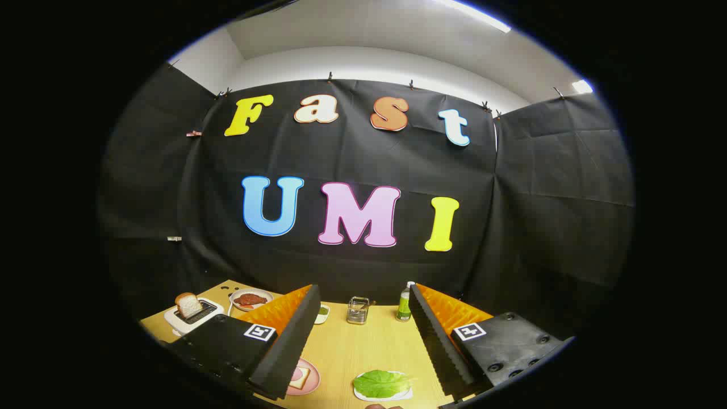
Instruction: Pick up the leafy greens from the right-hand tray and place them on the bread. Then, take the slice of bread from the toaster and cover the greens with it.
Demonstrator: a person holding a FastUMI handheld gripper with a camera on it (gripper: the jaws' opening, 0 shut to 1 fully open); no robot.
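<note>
Showing a pale wooden table (363, 346) inside a booth hung with black cloth, white wall and a ceiling light strip above. The gripper (362, 341) is held above the table, its jaws spread wide with nothing between them; the black ribbed fingers (287, 346) with orange backs frame the tabletop. Leafy greens (381, 383) lie on a small white tray (406, 395) below the gap between the fingers, toward 5 o'clock, nearer the right finger and apart from it. A slice of bread (299, 377) rests on a pink plate (312, 379) at 7 o'clock, partly hidden by the left finger. At 10 o'clock a white toaster (196, 317) holds an upright slice (188, 305); just beside it a plate of red meat (250, 299). Beyond the fingers, at 12 o'clock, stand a wire holder (358, 310), a small dish (322, 312) and a green bottle (404, 304)
</note>
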